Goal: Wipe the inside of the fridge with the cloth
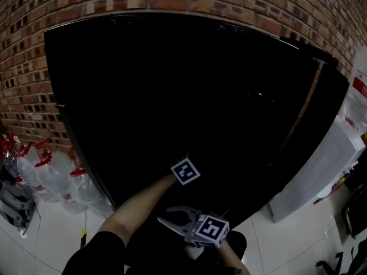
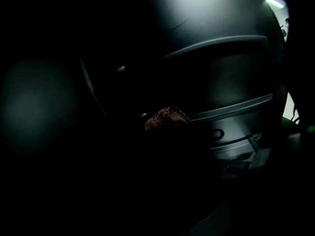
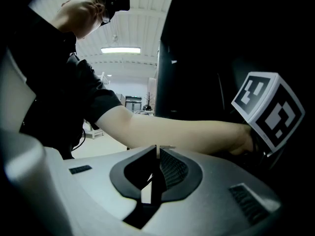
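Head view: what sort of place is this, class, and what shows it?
Probably a storeroom or workshop corner: bare brick wall, white tiled floor, clear plastic bottles beside a black fridge.

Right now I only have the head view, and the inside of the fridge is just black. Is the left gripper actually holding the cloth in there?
Observer: Yes. The left gripper view shows a brown cloth bunched at the tips of the left gripper, whose jaws are shut on it.
Operator: What is ahead of it?
Observer: Pale ridges run along the inner wall of the fridge, just right of the cloth.
Operator: And the other one?
Observer: In its own view, the right gripper has its jaws together with nothing between them.
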Action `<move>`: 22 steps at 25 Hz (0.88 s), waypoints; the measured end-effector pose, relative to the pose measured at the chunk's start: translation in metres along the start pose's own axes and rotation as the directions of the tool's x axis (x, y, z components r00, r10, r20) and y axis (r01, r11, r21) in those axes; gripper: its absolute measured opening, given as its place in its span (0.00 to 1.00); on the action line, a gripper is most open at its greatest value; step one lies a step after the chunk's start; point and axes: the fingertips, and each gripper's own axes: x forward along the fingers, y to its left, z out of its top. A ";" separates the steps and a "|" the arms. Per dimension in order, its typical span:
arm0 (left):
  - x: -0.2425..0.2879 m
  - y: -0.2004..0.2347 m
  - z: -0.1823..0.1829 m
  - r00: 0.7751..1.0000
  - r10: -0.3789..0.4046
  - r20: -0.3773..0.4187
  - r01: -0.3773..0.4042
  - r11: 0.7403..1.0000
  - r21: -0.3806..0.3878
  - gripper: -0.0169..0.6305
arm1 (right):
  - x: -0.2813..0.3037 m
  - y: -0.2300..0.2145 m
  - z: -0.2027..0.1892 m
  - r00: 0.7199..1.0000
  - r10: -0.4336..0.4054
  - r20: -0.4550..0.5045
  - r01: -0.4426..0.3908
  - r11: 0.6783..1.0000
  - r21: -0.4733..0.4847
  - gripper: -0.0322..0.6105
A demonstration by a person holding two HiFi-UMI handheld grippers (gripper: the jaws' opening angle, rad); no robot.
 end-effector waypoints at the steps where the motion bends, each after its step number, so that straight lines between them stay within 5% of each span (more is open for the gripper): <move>1: 0.002 0.005 -0.001 1.000 0.007 -0.005 -0.007 1.000 -0.004 0.12 | -0.002 -0.002 -0.001 1.000 -0.005 0.000 0.005 1.000 0.001 0.09; 9: 0.011 0.034 -0.011 0.997 0.076 -0.026 -0.077 0.996 -0.048 0.12 | -0.012 -0.013 -0.001 0.999 -0.029 0.041 0.028 0.999 0.024 0.09; 13: 0.020 0.061 -0.018 0.978 0.193 -0.078 -0.189 0.980 0.058 0.12 | -0.011 -0.016 -0.002 0.999 -0.036 0.036 0.035 0.999 0.022 0.09; 22: 0.027 0.063 -0.018 0.983 0.166 -0.075 -0.162 0.985 0.054 0.11 | -0.009 -0.020 -0.005 0.998 -0.056 0.033 0.055 0.998 0.041 0.09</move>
